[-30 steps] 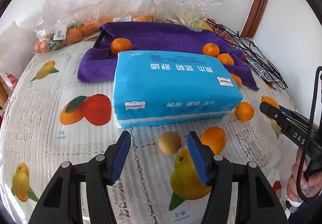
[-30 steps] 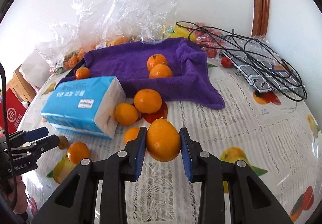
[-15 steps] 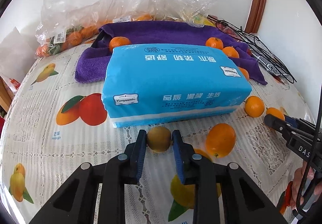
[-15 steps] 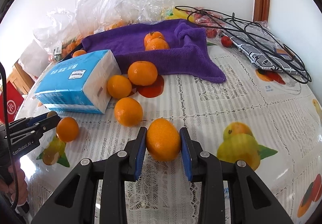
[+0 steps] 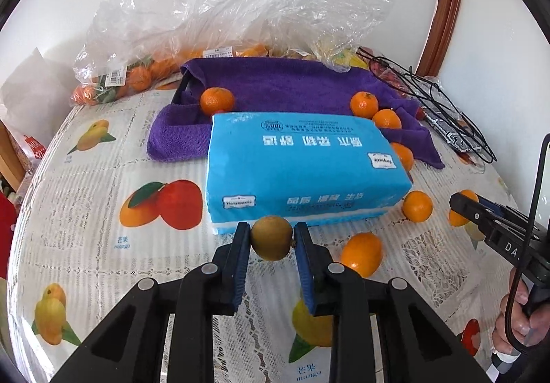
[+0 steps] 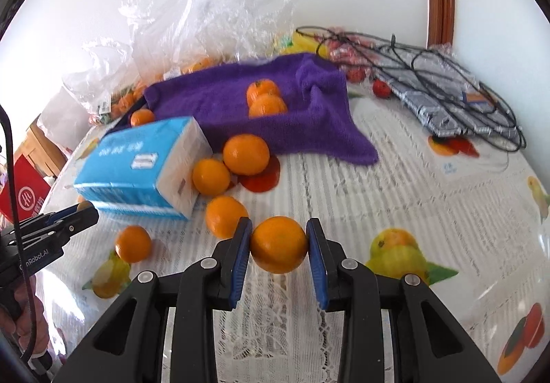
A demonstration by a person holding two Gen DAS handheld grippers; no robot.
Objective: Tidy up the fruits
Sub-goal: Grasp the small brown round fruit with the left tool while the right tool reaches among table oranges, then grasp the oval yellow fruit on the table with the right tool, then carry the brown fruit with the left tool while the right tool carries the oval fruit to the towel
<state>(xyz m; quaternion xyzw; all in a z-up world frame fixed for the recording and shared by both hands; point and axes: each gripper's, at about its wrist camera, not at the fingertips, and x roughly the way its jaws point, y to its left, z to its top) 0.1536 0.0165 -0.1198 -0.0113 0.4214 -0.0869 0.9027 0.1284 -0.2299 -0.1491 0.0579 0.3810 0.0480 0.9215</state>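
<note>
A: Left wrist view first. The left gripper [image 5: 271, 238] is clamped on a small brown fruit [image 5: 271, 237]; both blue pads press its sides. Whether the fruit rests on the tablecloth [image 5: 86, 211] or hangs clear of it cannot be told.

B: Surroundings?

A: Directly behind the fruit lies a blue tissue pack [image 5: 302, 170]. An orange [image 5: 361, 254] sits on the cloth just right of the fingers, another [image 5: 417, 206] at the pack's right corner. Behind the pack a purple towel [image 5: 275, 84] is spread, with three oranges on it: one at its left [image 5: 217, 100], two at its right [image 5: 364, 104]. Clear bags [image 5: 240, 15] of fruit stand against the wall. At the right edge, the right gripper [image 5: 462, 207] shows with a hand [image 5: 519, 324] on its handle.

B: Right wrist view?

A: The right gripper [image 6: 279, 243] grips an orange [image 6: 279, 244] between its pads. Another orange [image 6: 225, 216] lies just left of the left finger. Two more [image 6: 245, 154] sit touching beside the tissue pack [image 6: 137, 163], one resting on the towel's [image 6: 309, 121] edge. Two oranges [image 6: 266, 97] lie in the towel's fold. One [image 6: 133, 243] lies well to the left, near the left gripper [image 6: 82, 211].

B: Anything else?

A: Black cables [image 6: 429, 63] over a wrapped packet at the far right.
</note>
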